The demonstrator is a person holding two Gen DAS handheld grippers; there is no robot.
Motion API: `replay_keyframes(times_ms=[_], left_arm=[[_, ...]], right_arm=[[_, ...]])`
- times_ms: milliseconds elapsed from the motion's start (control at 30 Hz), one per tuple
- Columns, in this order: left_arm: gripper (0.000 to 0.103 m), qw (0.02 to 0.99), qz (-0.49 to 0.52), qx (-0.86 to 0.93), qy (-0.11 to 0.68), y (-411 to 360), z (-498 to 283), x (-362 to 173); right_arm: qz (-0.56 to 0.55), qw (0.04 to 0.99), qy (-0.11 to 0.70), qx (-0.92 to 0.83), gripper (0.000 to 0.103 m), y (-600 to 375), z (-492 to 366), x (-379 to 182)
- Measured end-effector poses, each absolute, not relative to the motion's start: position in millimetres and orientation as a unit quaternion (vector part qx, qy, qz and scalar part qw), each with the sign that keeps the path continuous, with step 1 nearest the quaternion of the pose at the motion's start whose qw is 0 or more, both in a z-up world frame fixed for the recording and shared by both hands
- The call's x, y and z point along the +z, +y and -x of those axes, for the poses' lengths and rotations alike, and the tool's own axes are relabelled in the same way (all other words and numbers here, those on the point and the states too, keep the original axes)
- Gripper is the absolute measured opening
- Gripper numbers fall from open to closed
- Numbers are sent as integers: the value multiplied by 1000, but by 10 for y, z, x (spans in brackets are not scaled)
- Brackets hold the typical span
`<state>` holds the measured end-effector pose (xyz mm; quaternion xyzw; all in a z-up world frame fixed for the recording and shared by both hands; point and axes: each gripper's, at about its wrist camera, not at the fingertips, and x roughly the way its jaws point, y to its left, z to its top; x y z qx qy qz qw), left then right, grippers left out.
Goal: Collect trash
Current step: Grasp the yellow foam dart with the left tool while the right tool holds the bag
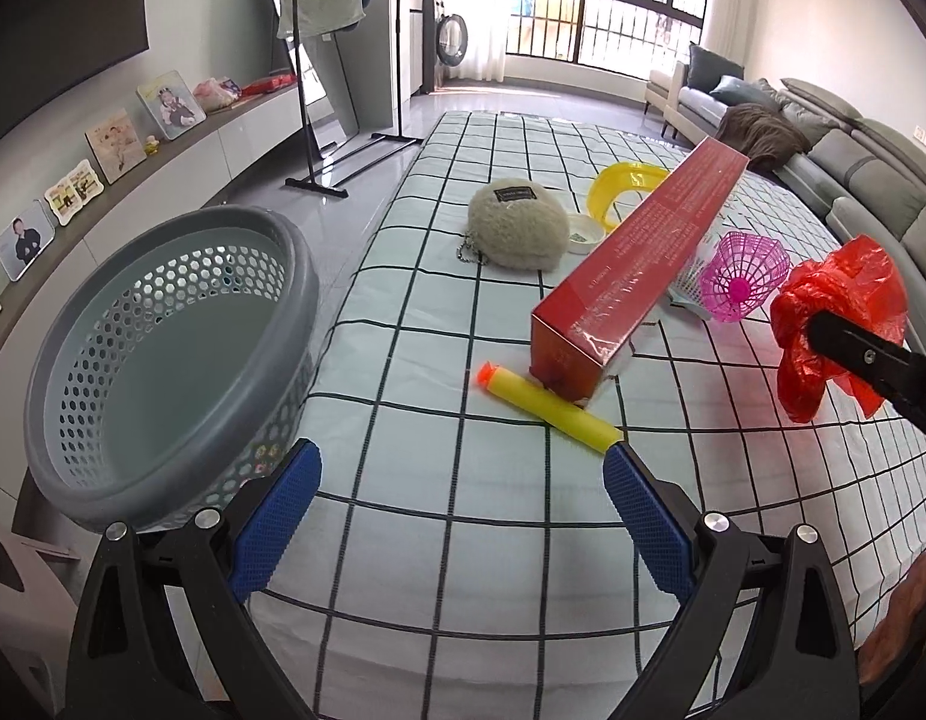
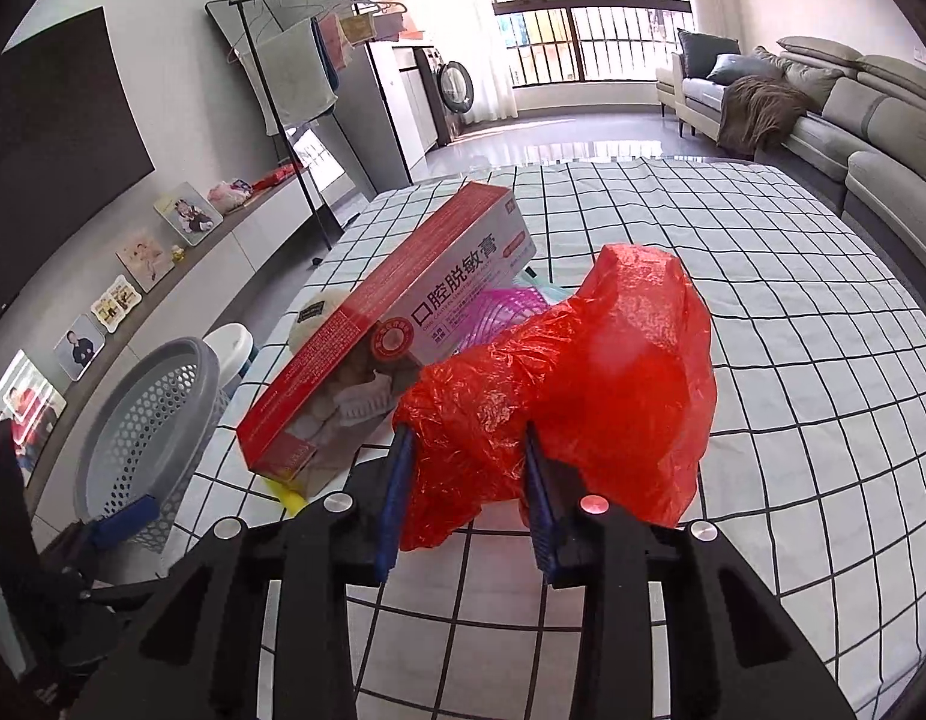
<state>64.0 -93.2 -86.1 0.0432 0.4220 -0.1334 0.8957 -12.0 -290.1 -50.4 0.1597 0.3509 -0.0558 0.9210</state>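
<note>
My right gripper (image 2: 466, 498) is clamped on the red plastic bag (image 2: 583, 384), held above the checked tabletop (image 2: 763, 360); the grey basket (image 2: 144, 420) stands off its left edge, nearer my empty, open left gripper (image 1: 456, 516).

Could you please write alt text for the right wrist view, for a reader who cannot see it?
The right gripper holds a crumpled red plastic bag between its blue-padded fingers above a checked tablecloth. A long red toothpaste box lies to the left, with a grey perforated basket beyond the table edge.
</note>
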Motion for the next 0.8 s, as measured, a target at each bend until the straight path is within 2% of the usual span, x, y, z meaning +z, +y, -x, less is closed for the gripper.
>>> replay_keyframes(times_ms=[567,667,800], left_arm=[[92,886,-15,-83,456,-1291,-856,-1087],[84,889,-24,-72,452,-1323,-850,-1109],[63,895,-28,-65,440,-1318,-787,-1088]], right_arm=[[-217,919,330,-16,33,-3053,233,-396],[-222,918,328,-13,34,-3061,237,-383],[-224,917,329,-9,34,-3080,237,-383]])
